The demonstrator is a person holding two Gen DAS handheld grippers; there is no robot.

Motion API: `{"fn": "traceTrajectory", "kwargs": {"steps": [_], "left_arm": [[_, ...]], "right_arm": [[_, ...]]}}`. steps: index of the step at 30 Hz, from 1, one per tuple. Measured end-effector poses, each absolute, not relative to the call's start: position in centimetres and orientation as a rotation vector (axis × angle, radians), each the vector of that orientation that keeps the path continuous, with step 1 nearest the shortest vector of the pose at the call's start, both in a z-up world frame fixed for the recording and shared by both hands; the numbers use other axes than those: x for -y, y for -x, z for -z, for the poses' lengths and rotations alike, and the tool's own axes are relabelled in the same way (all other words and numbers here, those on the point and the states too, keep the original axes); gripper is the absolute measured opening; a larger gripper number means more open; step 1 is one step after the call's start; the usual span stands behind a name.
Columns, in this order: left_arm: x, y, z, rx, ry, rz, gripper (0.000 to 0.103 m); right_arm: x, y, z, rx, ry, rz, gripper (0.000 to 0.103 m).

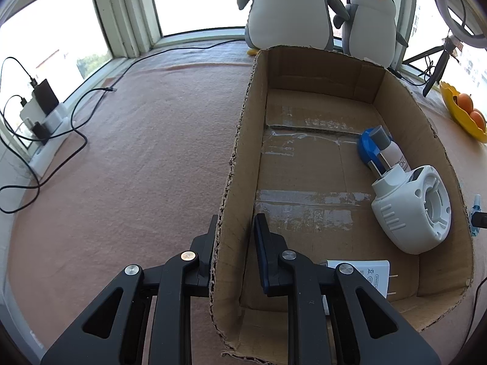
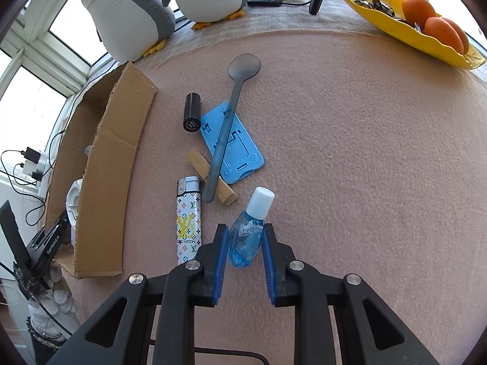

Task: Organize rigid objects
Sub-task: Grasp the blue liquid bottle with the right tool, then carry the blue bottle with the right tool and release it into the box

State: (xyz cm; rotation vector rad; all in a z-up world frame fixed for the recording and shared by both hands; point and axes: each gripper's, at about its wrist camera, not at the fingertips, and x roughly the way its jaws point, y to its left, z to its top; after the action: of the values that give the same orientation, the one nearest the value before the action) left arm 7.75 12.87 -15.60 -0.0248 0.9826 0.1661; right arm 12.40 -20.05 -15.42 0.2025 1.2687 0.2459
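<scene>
Small blue bottle lies on the pink cloth, near edge of the scatter, white cap pointing far. Right gripper straddles its body; the blue pads sit at either flank, jaws narrowed to about bottle width, looks like contact on both sides but a firm clamp can't be confirmed.

Handling guess: light, clear hard plastic, smooth and curved, so likely slippery and apt to squirt out forward. Body is tapered; best hold is across the widest mid-body, not the cap. Liquid inside, so weight may shift a bit when tilted.

Left gripper is clamped on the left wall of the cardboard box, one finger outside, one inside, steadying it. Box already holds a white round device, a blue-and-white bottle and a white plug adapter; plenty of bare floor in the left half.

Around the bottle: patterned lighter just left of it, close to the left finger. Wood block, grey spoon lying over a blue flat holder, and a black tube farther out. Box right wall stands between bottle and box floor, so it needs a lift over. Yellow fruit dish and plush penguins well apart, no bother.
</scene>
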Motion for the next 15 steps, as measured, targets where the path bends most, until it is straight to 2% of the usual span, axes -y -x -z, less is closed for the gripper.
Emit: {"fn": "traceTrajectory", "kwargs": {"steps": [15], "left_arm": [[-12.8,-7.7,15.6,-0.983,0.026,-0.168,0.018]], "right_arm": [[18.7,-10.9,13.2,-1.155,-0.117,-0.247,0.019]]}}
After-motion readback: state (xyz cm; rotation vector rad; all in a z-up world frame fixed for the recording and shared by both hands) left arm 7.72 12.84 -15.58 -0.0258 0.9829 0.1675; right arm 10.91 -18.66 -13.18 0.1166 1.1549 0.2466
